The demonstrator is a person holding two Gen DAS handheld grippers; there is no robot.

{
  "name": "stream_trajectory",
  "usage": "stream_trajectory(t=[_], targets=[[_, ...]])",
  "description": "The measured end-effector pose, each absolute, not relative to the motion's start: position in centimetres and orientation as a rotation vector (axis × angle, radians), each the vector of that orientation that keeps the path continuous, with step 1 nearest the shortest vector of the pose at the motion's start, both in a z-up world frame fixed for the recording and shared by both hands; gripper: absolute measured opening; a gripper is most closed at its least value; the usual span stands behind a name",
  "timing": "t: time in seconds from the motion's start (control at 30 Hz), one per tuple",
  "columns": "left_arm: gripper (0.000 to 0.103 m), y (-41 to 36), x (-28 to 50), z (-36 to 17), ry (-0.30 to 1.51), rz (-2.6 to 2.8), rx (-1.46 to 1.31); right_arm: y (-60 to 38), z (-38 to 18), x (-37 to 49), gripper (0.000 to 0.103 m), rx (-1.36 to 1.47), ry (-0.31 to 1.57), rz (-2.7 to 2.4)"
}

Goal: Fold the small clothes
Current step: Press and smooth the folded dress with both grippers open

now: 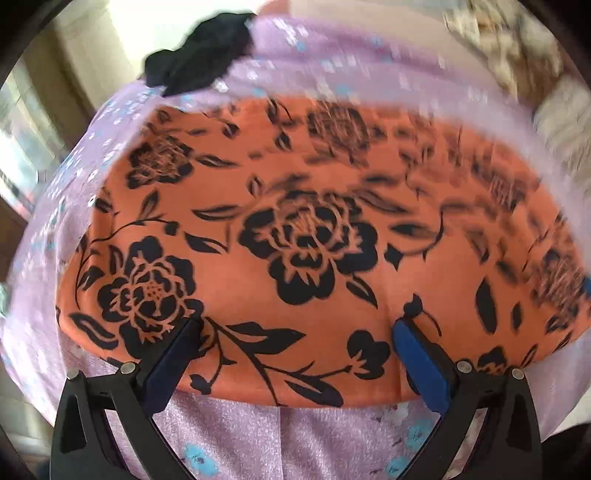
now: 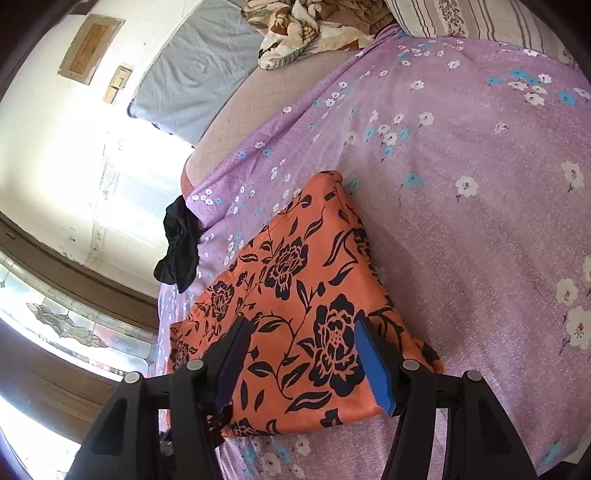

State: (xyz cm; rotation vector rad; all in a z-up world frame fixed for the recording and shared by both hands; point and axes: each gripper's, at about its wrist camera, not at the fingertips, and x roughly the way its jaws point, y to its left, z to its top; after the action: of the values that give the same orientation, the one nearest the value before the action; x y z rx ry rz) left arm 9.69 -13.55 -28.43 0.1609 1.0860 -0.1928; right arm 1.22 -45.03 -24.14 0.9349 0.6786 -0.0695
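Observation:
An orange garment with black flower print (image 1: 295, 229) (image 2: 295, 295) lies flat as a folded rectangle on the lilac flowered bedsheet (image 2: 461, 221). My left gripper (image 1: 297, 325) hovers over the garment's near edge, its blue-padded fingers (image 1: 421, 365) spread wide with nothing pinched. In the right wrist view my right gripper (image 2: 301, 321) stands over the near end of the same garment. Its jaws are apart and its pads (image 2: 373, 365) do not press on the cloth. A crumpled black garment (image 1: 199, 55) (image 2: 179, 245) lies at the bed's edge beyond the orange one.
A brown-and-cream patterned blanket (image 2: 306, 29) is bunched at the far end of the bed beside a striped pillow (image 2: 461, 18). A grey mattress (image 2: 195, 74) leans on the wall. A stained-glass window (image 2: 66, 321) is left of the bed. The sheet (image 1: 240, 435) stretches wide to the right.

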Motion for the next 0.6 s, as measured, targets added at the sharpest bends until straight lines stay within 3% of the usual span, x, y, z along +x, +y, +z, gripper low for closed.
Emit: stream_trajectory(t=[0.33, 0.6], targets=[[0.103, -8.5, 10.1, -25.2, 1.003, -0.143, 0.068, -42.4, -24.1, 3.2, 0.062, 0.896, 0.716, -0.024], [0.103, -5.0, 11.9, -28.6, 1.104, -0.086, 0.025, -41.6, -24.3, 3.1, 0.062, 0.889, 0.714, -0.004]])
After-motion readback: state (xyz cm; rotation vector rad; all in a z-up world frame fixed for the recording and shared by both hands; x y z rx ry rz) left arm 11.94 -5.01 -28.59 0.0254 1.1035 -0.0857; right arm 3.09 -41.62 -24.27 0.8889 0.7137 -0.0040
